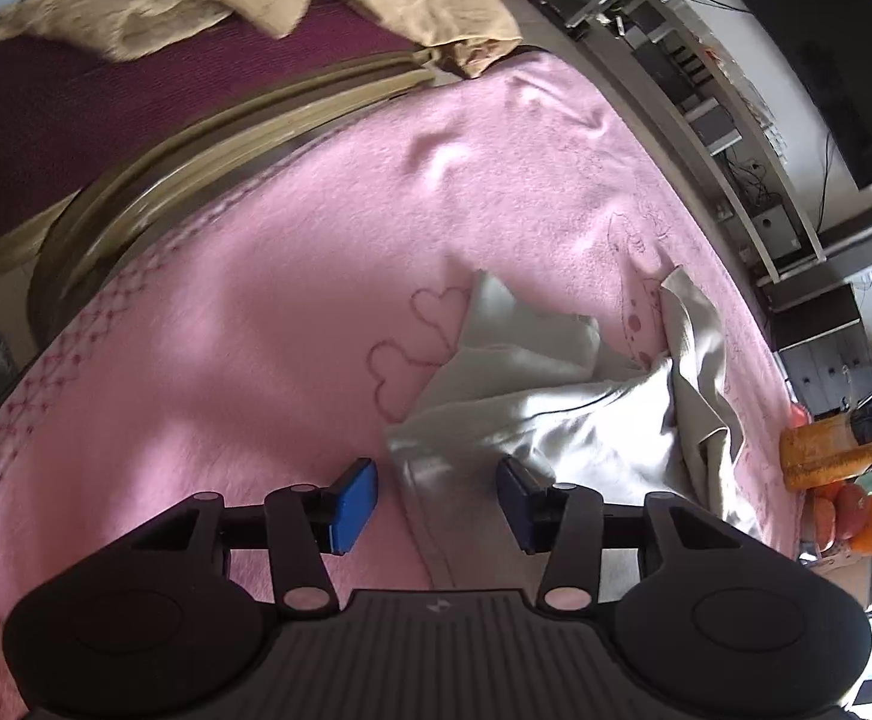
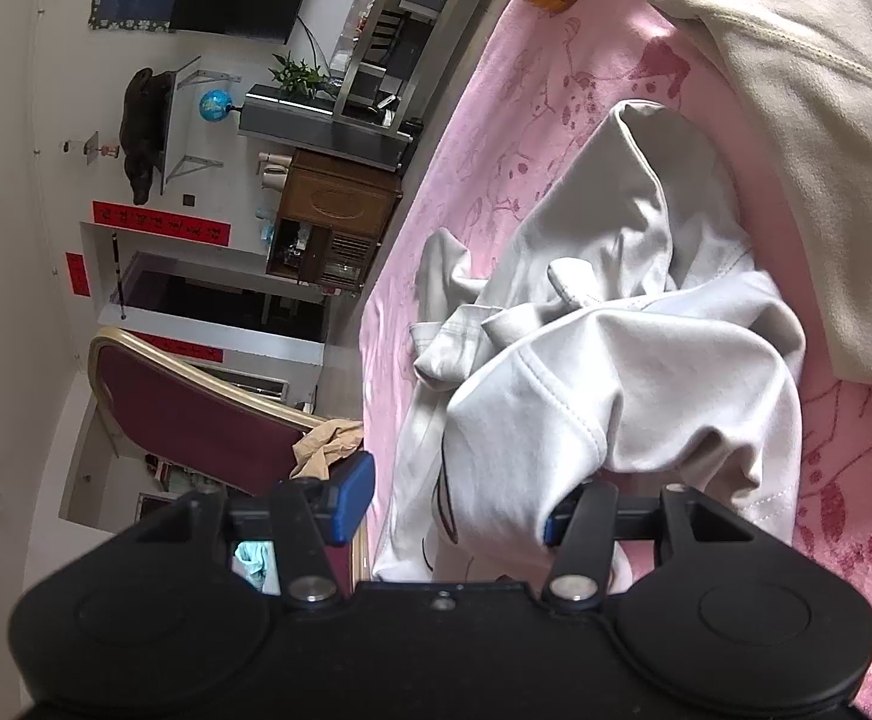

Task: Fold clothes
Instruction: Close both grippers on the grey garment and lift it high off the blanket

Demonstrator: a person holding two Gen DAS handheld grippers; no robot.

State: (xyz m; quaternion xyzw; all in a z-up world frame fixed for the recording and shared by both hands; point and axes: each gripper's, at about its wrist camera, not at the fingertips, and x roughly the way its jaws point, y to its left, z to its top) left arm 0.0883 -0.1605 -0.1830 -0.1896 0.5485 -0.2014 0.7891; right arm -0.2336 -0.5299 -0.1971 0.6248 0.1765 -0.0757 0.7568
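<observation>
- Left wrist view, far left: a maroon chair (image 1: 106,114) with tan cloth (image 1: 208,6) heaped on it, beyond the edge of the pink blanket (image 1: 244,312).
- Left gripper (image 1: 436,501): jaws spread, nothing pinched; the blue pads hang just over the near corner of the white garment (image 1: 556,408).
- The garment lies crumpled on the blanket, right of centre; an orange box (image 1: 838,450) stands further right.
- Right wrist view: the maroon chair (image 2: 196,414) at left, then the blanket (image 2: 472,138).
- Right gripper (image 2: 457,507): jaws part-way apart with the garment (image 2: 616,372) bunched between them; the right pad is hidden under cloth, so I cannot tell whether it grips.
- A cream garment (image 2: 808,96) lies at upper right.
</observation>
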